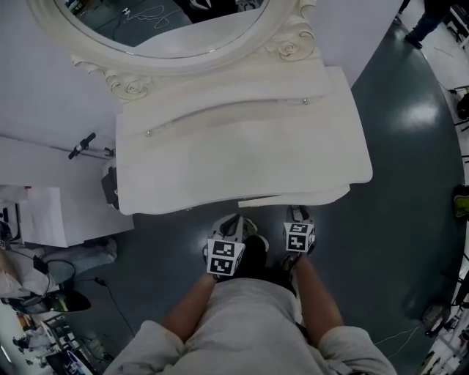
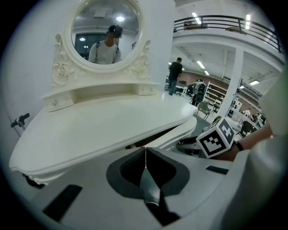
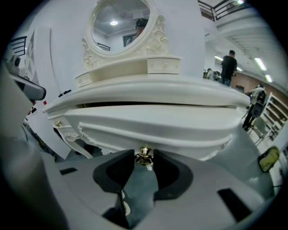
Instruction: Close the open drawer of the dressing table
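The white dressing table [image 1: 242,154] stands in front of me, with an oval mirror [image 1: 168,22] at its back. Its wide front drawer [image 1: 315,196] sticks out a little from under the tabletop. In the right gripper view a dark gap shows above the drawer front [image 3: 148,123]. My right gripper [image 3: 145,155] is shut on the drawer's gold knob [image 3: 144,157], which sits between the fingertips. In the head view that right gripper [image 1: 297,217] is at the drawer's front. My left gripper [image 2: 145,155] is shut and empty, held just left of the right one, below the table edge [image 1: 233,225].
A white partition [image 1: 44,88] stands behind and to the left of the table. A white box and clutter [image 1: 44,220] lie on the floor at the left, with a cable [image 1: 110,293]. Dark floor [image 1: 410,205] spreads to the right. A carved table leg [image 3: 74,137] shows at lower left.
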Tool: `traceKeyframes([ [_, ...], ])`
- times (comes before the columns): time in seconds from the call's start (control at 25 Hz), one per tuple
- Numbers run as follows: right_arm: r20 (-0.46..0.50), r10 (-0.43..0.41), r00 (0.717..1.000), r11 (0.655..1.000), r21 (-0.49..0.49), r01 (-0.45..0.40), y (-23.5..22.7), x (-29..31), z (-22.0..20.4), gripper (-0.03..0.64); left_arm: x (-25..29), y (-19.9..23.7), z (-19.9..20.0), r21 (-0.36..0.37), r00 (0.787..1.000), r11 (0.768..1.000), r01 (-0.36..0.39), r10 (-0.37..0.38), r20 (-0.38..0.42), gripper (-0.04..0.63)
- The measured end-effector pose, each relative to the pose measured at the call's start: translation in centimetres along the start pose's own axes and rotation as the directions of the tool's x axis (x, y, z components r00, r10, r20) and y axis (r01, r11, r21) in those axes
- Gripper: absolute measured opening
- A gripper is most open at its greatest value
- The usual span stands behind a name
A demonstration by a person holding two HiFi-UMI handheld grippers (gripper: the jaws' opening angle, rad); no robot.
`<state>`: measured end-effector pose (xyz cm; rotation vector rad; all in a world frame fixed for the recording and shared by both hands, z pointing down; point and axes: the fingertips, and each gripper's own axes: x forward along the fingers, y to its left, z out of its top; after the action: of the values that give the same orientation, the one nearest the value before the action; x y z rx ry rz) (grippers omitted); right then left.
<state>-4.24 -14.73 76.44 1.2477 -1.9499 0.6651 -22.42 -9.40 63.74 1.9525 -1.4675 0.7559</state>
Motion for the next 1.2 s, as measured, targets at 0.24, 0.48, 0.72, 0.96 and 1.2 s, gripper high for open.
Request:
traceKeyframes([
  [0.24,-0.006,-0.004,1.0,1.0,-0.004,0.004,0.1,0.5,0.8,0.14,-0.2,1.0,0.5,-0.015,1.0,1.0,-0.01,0.01,-0.002,0.012],
  [0.48,-0.007,-0.002,1.0,1.0,-0.004,0.002,0.1,1.1,1.1,0.14,0.4,1.3,0.8,-0.004,1.0,1.0,-0.008,0.008,0.001,0.012],
  [0.72,0.029,-0.018,0.999,1.0,-0.013,0.018,0.0,2.1,2.4,0.14,0.9,2.2,1.1,0.001,1.0,1.0,-0.001,0.001,-0.003,0.012],
  [0.96,0.016,-0.018,1.0,1.0,0.002,0.018,0.1,2.3,2.8,0.14,1.9,2.2,2.2,0.02,1.0,1.0,0.015,-0.015,-0.002,0.012],
  [1.2,0.031,-0.03,0.999,1.0,0.005,0.03,-0.1,3.2,3.4,0.141,2.8,2.6,2.3,0.037,0.999,0.999,0.033,-0.033,-0.013,0.012],
])
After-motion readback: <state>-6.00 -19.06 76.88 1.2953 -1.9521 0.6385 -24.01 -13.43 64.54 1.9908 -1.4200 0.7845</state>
